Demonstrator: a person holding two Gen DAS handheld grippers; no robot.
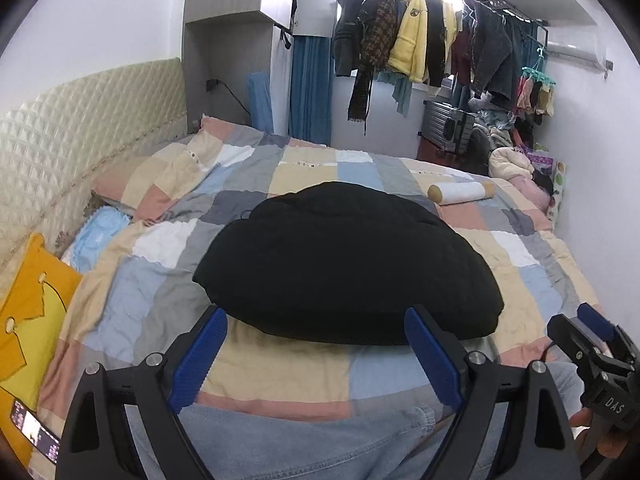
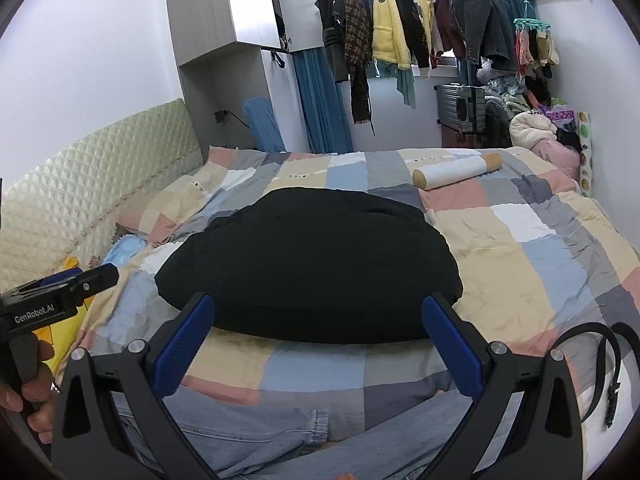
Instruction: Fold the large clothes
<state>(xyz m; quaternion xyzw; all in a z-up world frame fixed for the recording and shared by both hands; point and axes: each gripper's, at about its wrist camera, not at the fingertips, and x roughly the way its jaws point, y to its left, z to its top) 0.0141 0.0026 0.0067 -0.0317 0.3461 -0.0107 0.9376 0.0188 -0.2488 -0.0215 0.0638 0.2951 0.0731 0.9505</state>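
A black garment (image 1: 344,264) lies folded into a thick rounded bundle in the middle of the patchwork bed cover (image 1: 160,280); it also shows in the right wrist view (image 2: 312,264). Light blue jeans (image 1: 304,436) lie at the near bed edge, also in the right wrist view (image 2: 256,432). My left gripper (image 1: 316,344) is open and empty, just short of the bundle's near edge. My right gripper (image 2: 320,336) is open and empty at the same edge. Each gripper appears in the other's view: the right one (image 1: 592,340), the left one (image 2: 80,280).
A white bolster (image 1: 460,192) lies behind the bundle. A yellow cushion (image 1: 28,320) and a phone (image 1: 36,432) lie at the left by the quilted headboard (image 1: 60,152). A black belt (image 2: 600,364) lies at the right. Hanging clothes (image 1: 416,40) and a suitcase (image 1: 448,124) stand beyond the bed.
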